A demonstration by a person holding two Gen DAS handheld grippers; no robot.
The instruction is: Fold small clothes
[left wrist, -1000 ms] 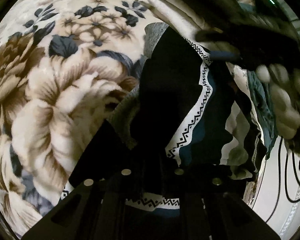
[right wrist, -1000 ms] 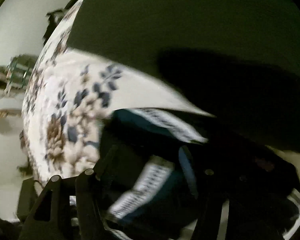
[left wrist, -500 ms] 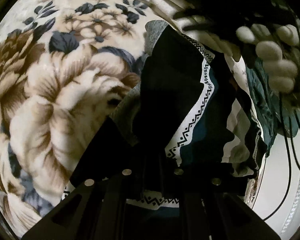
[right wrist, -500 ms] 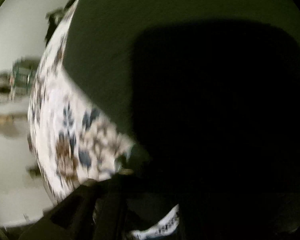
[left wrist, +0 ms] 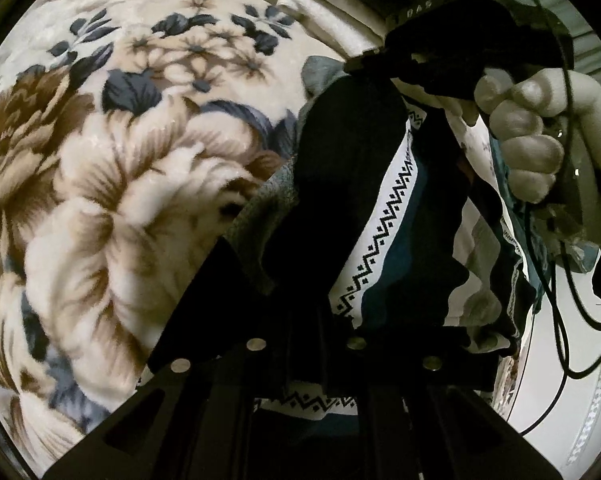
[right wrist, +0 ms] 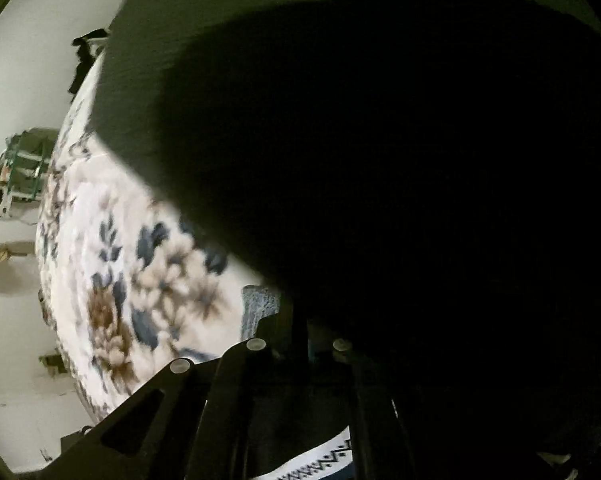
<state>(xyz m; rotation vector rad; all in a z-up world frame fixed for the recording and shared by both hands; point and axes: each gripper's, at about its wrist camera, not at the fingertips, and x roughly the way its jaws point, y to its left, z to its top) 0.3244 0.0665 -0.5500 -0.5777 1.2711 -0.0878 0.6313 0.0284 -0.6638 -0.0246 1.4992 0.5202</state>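
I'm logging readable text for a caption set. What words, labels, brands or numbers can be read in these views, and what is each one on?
"DAS": pale raised letters on the black plastic body of the right claw device, left wrist view; letters before them are cut off.
The white zigzag-patterned band on the black and teal garment: ornament only, no letters.
The cream floral plush blanket: no text.
Right wrist view: too dark and blurred, nothing readable.

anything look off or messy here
Yes: the black garment with the zigzag trim hangs bunched from the left gripper, over a rumpled pile of other clothes on the floral blanket, not flat.
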